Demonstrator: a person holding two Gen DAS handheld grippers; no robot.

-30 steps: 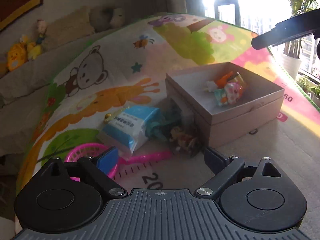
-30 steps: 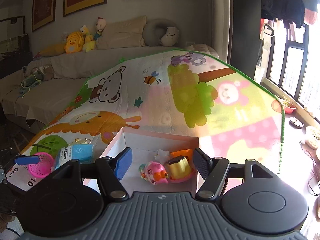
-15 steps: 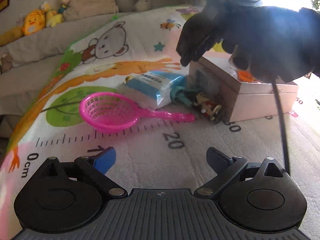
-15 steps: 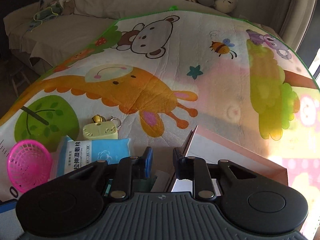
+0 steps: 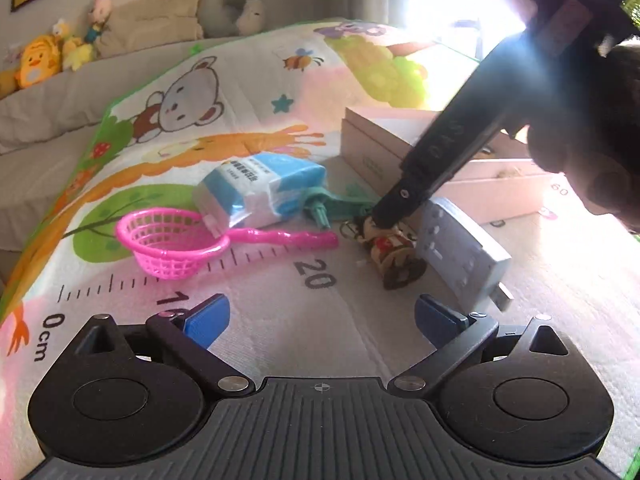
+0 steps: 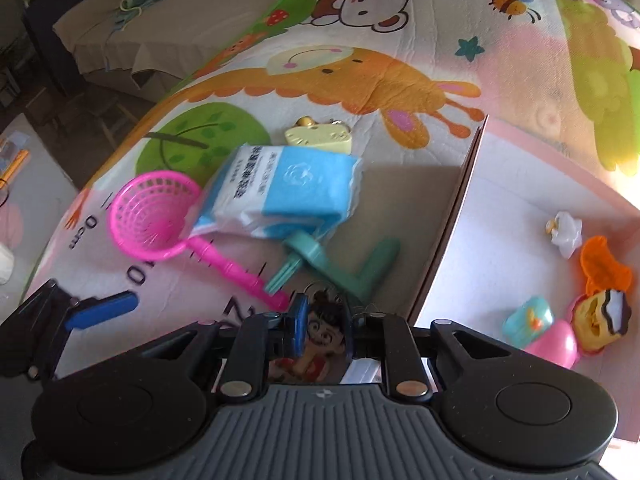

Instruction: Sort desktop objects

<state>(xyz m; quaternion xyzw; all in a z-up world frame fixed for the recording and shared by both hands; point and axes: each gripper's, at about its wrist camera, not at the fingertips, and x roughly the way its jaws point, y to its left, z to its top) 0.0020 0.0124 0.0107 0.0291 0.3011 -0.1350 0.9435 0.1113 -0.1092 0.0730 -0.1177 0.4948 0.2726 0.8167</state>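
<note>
A small cartoon-figure keychain lies on the play mat in front of the pink box. My right gripper comes down steeply on its head. In the right wrist view the right gripper is shut on the figure, which sits between the pads. My left gripper hovers low over the mat, open, with nothing between its fingers. The box holds several small toys.
A pink toy strainer, a blue tissue pack and a green plastic piece lie left of the figure. A grey plug adapter lies to its right. A yellow keychain sits behind the pack. A sofa with plush toys stands behind.
My right gripper left the space over the box, dropped to the mat left of it and shut on the figure. The left gripper's view shifted back, and the grey adapter came into view.
</note>
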